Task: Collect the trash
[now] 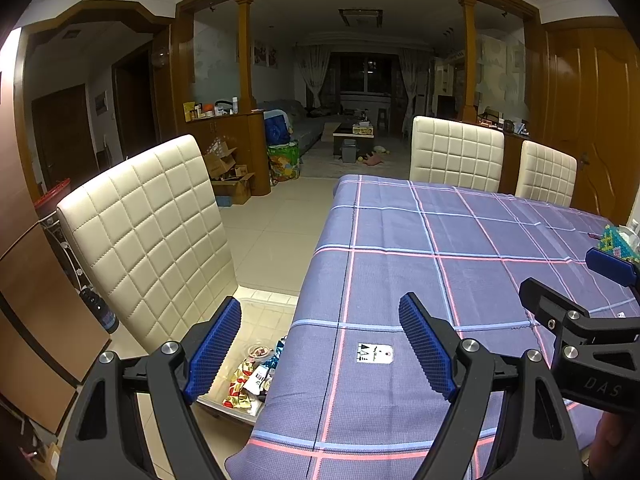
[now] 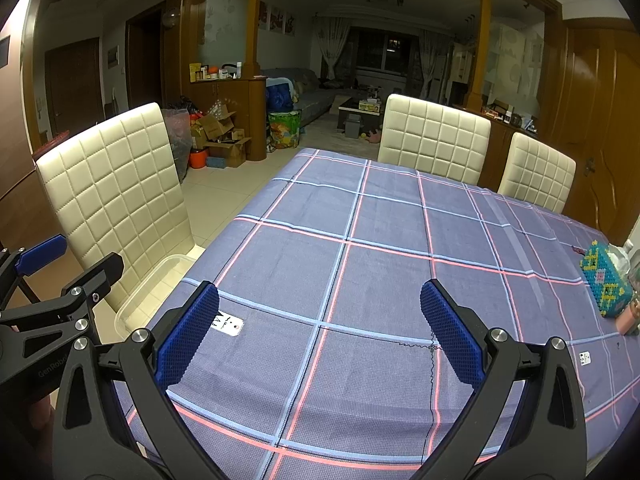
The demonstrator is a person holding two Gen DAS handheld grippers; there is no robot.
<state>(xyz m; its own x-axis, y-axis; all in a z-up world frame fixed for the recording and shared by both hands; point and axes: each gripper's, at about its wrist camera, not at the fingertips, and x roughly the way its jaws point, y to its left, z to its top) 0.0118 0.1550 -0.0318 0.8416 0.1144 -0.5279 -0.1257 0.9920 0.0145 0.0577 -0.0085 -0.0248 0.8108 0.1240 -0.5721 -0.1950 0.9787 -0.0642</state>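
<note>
Where the table's left edge drops away, a clear plastic bin [image 1: 256,364] stands on the floor tiles between the cloth's overhang and the nearest cream quilted chair [image 1: 148,240], and the trash [image 1: 250,380], a heap of bright snack wrappers with a small round cup among them, lies in its near end. From the right wrist view only the bin's far rim [image 2: 160,276] shows, just beside that chair [image 2: 112,204]. The left gripper [image 1: 320,350] hangs over this table edge with its blue pads spread wide and nothing between them; one finger sits above the bin, the other above the cloth. The right gripper [image 2: 320,334] is likewise spread wide and holds nothing, poised over the middle of the near table.

A purple checked tablecloth [image 2: 380,216] covers the table [image 1: 460,240], and its surface lies mostly bare and flat. A small white tag [image 1: 374,354] rests on the cloth near the left edge. At the right edge stands a beaded box [image 2: 604,284], well apart from both grippers. Two more cream chairs [image 2: 434,136] stand along the far side. Beyond the table's far left corner, light floor tiles [image 1: 280,208] run toward stacked cardboard boxes [image 2: 220,132].
</note>
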